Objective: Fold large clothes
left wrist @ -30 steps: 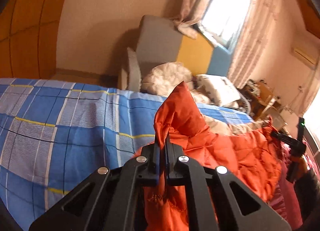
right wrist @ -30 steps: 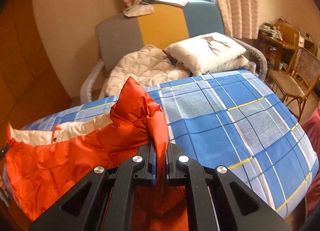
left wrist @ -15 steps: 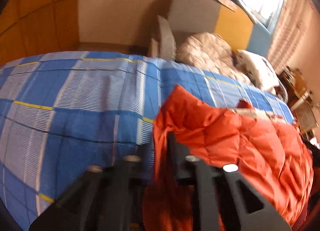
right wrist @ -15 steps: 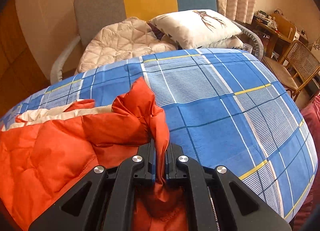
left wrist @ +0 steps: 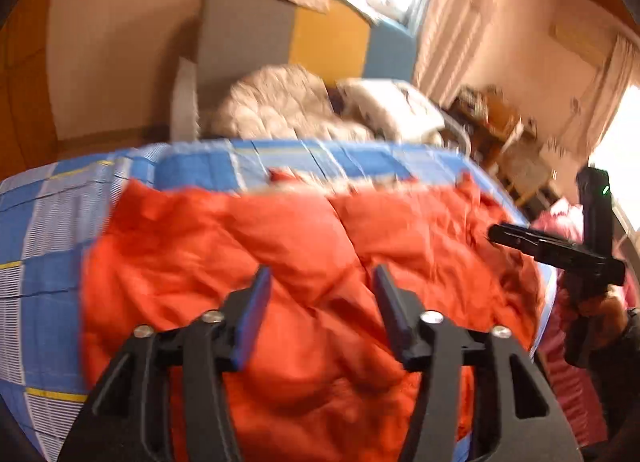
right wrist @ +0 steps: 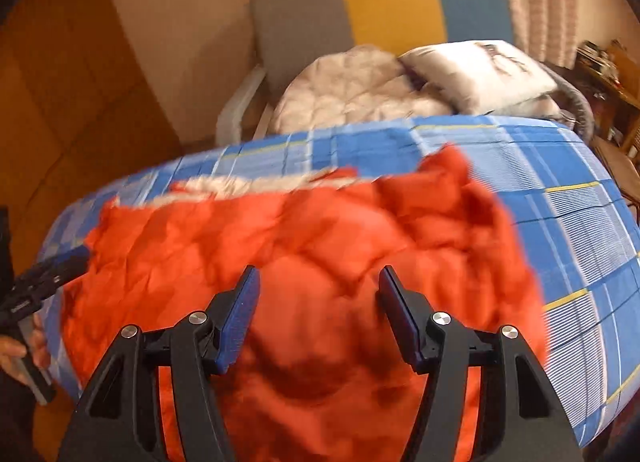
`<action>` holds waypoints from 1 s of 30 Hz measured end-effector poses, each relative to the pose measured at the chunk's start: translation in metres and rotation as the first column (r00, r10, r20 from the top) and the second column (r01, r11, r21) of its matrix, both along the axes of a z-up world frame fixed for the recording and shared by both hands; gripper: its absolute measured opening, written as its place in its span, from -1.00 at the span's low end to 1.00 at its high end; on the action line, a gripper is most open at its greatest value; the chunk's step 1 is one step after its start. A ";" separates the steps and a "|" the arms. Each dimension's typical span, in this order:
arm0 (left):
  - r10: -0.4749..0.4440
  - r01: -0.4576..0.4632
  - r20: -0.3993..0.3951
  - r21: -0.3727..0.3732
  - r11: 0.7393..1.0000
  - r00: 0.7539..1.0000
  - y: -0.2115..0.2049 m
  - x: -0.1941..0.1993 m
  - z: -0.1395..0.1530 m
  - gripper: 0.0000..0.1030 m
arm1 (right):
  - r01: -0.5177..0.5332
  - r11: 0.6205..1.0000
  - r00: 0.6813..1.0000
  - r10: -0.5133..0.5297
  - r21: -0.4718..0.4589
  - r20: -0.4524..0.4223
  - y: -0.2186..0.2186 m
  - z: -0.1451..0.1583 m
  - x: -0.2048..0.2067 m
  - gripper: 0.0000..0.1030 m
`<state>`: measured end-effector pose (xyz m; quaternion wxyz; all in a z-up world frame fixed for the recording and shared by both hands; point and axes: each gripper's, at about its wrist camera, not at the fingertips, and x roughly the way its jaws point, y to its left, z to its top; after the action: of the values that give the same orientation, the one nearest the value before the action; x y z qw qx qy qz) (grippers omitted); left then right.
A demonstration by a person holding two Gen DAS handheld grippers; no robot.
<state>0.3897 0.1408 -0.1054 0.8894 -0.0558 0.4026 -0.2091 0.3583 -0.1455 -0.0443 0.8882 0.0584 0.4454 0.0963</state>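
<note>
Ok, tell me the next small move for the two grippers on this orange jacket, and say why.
Probably bring both grippers down onto the near hem of the orange jacket and pinch it for another fold. The left gripper and right gripper are both open and hold nothing, and the jacket lies rumpled across the blue checked bedspread.

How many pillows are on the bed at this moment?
1 that I can make out: a white pillow with a dark print lies at the head of the bed, to the right of the beige quilt. More may be hidden under it.
</note>
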 end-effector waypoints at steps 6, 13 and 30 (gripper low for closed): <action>0.010 -0.009 -0.018 0.070 0.998 1.000 -0.026 0.014 -0.020 -1.00 | -0.039 0.995 0.998 0.035 -0.087 -0.051 0.032 -0.026 0.014 -0.94; 0.093 -0.090 -0.024 0.116 0.989 0.995 -0.025 0.041 -0.024 -1.00 | 0.015 0.997 1.000 -0.016 -0.080 -0.011 0.024 -0.018 0.029 -0.96; 0.188 -0.185 -0.036 0.076 0.980 0.981 -0.019 0.033 -0.047 -0.91 | 0.057 0.992 0.993 -0.067 -0.110 -0.095 0.021 -0.059 0.047 -0.94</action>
<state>0.4230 0.1223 -0.1526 0.8976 -0.0657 0.4221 -0.1088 0.4058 -0.1242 -0.1031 0.8696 0.0291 0.4911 0.0415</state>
